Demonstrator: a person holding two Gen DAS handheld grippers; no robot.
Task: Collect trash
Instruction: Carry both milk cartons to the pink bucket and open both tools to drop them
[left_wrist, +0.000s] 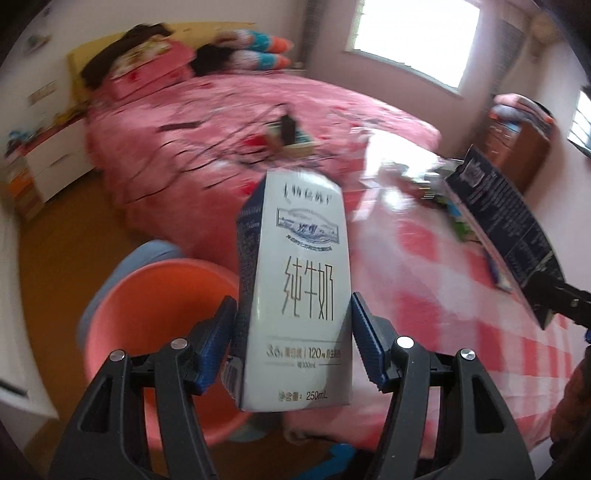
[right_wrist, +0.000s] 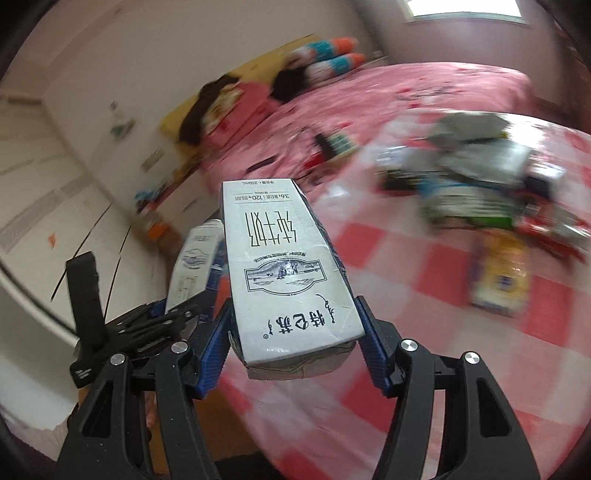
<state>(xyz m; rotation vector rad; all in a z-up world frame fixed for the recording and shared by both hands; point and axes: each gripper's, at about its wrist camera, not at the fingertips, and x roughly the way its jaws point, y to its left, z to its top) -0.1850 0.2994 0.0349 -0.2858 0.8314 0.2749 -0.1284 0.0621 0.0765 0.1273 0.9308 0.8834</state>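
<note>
My left gripper (left_wrist: 291, 314) is shut on a white and blue milk carton (left_wrist: 295, 280), held upright in the air beside a salmon-pink bucket (left_wrist: 155, 317) on the floor below left. My right gripper (right_wrist: 293, 317) is shut on a second milk carton (right_wrist: 280, 266), held upside down over the table's edge. That second carton also shows in the left wrist view (left_wrist: 506, 229) at the right. The left gripper and its carton (right_wrist: 194, 266) show at the left of the right wrist view. A pile of wrappers and packets (right_wrist: 469, 173) lies on the checked tablecloth (right_wrist: 406, 280).
A yellow snack packet (right_wrist: 498, 277) lies apart from the pile on the cloth. A bed with a pink cover (left_wrist: 258, 122) holds cables and a small box behind the table. White drawers (left_wrist: 48, 158) stand at the left, a brown cabinet (left_wrist: 513, 147) at the right.
</note>
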